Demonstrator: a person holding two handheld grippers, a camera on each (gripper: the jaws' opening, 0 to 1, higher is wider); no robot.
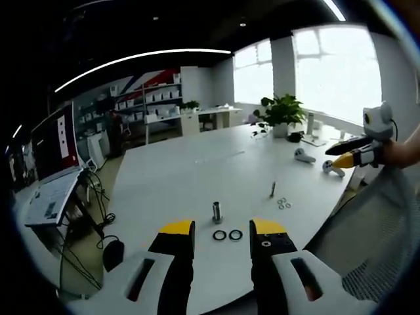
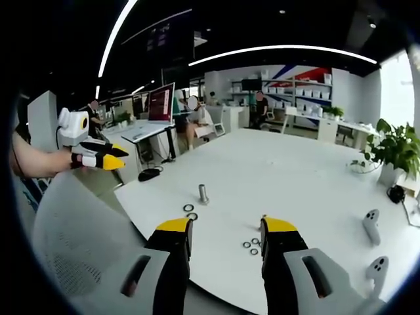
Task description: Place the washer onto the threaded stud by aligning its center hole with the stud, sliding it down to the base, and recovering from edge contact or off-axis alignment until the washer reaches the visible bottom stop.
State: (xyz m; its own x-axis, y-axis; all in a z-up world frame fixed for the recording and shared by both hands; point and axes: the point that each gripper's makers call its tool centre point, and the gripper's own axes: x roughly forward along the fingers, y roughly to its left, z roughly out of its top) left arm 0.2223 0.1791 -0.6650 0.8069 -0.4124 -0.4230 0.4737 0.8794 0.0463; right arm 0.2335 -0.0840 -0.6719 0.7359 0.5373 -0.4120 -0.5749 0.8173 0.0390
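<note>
A short steel threaded stud (image 1: 217,211) (image 2: 203,193) stands upright on the white table (image 1: 190,170). Two dark washers (image 1: 227,235) (image 2: 190,212) lie flat beside its base, touching neither gripper. My left gripper (image 1: 223,230) hovers just short of them, jaws wide apart with nothing between. In the right gripper view it shows at the left (image 2: 117,156), off the table edge. My right gripper (image 2: 226,230) is also open with nothing held, over several small washers (image 2: 251,246). It enters the left gripper view from the right (image 1: 331,152).
A thin bolt (image 1: 272,189) stands near the small washers (image 1: 283,203). Two white controllers (image 1: 303,155) (image 2: 371,224) and a potted plant (image 1: 282,111) (image 2: 394,151) sit farther along the table. A mesh chair back (image 1: 380,223) (image 2: 72,243) is close by. People sit at a desk (image 2: 190,115) behind.
</note>
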